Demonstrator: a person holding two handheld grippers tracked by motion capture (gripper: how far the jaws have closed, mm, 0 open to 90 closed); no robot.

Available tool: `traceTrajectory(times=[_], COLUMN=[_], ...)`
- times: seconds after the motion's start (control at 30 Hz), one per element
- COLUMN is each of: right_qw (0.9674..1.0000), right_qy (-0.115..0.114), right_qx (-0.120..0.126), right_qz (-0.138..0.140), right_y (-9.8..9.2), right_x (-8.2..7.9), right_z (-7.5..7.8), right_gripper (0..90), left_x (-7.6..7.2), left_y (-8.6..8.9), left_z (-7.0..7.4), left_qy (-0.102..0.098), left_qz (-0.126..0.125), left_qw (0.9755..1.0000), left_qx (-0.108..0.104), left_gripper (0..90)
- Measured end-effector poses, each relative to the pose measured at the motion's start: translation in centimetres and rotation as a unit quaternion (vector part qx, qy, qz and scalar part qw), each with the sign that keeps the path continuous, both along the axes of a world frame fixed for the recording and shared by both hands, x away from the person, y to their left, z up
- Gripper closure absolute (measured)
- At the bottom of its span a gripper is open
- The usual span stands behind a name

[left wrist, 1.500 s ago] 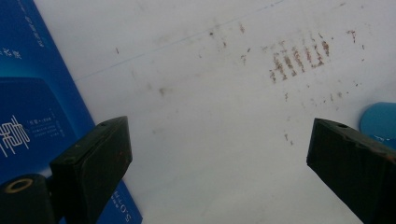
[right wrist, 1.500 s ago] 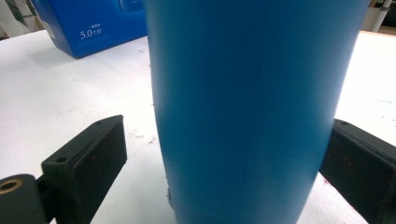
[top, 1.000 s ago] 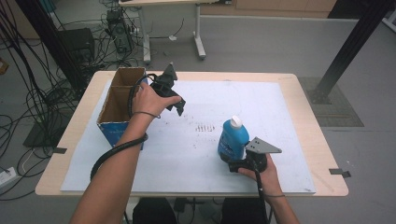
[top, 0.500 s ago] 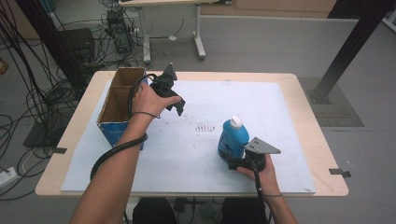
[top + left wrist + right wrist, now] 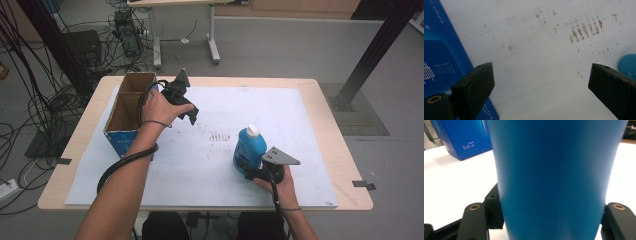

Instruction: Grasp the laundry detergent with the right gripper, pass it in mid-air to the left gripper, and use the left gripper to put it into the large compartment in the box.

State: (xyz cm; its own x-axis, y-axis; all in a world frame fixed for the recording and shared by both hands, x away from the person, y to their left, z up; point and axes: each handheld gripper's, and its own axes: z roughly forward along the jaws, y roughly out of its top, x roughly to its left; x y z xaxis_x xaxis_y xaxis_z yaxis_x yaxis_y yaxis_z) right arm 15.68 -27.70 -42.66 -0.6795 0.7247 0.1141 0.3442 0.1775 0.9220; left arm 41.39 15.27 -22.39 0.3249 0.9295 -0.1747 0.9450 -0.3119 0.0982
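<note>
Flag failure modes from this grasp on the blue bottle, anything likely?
1. The right gripper, jaws just closing, clamps the blue bottle low at its base; lifted, the tall body could tip.
2. The bottle wall is smooth and curved in the right gripper view, so it might slip.
3. The left gripper hangs open beside the cardboard box, possibly blocking a drop-in.

The high view looks forward and down over the whole table [image 5: 330, 150] from the person's side. The left gripper view faces steeply down on the white sheet just beside the blue box [image 5: 441, 62]. The right gripper view looks level, pressed close against the blue bottle [image 5: 556, 177]; all three views share that box.
</note>
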Motion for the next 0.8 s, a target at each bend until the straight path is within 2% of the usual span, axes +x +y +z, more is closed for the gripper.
traceTrajectory(times=[0.17, 0.8], right_qw=[1.0000, 0.9998], right_qy=[-0.005, -0.016], right_qx=[-0.002, -0.005], right_qz=[-0.003, -0.006], right_y=[0.03, 0.17], right_x=[-0.06, -0.40], right_z=[-0.13, -0.38], right_gripper=[39.2, 40.8], left_x=[0.00, -0.24], left_y=[0.00, -0.26], left_z=[0.07, 0.07], left_qy=[0.000, -0.001], left_qz=[-0.001, -0.006], left_qw=[1.0000, 1.0000], left_qx=[0.000, 0.002], left_gripper=[7.1, 7.1])
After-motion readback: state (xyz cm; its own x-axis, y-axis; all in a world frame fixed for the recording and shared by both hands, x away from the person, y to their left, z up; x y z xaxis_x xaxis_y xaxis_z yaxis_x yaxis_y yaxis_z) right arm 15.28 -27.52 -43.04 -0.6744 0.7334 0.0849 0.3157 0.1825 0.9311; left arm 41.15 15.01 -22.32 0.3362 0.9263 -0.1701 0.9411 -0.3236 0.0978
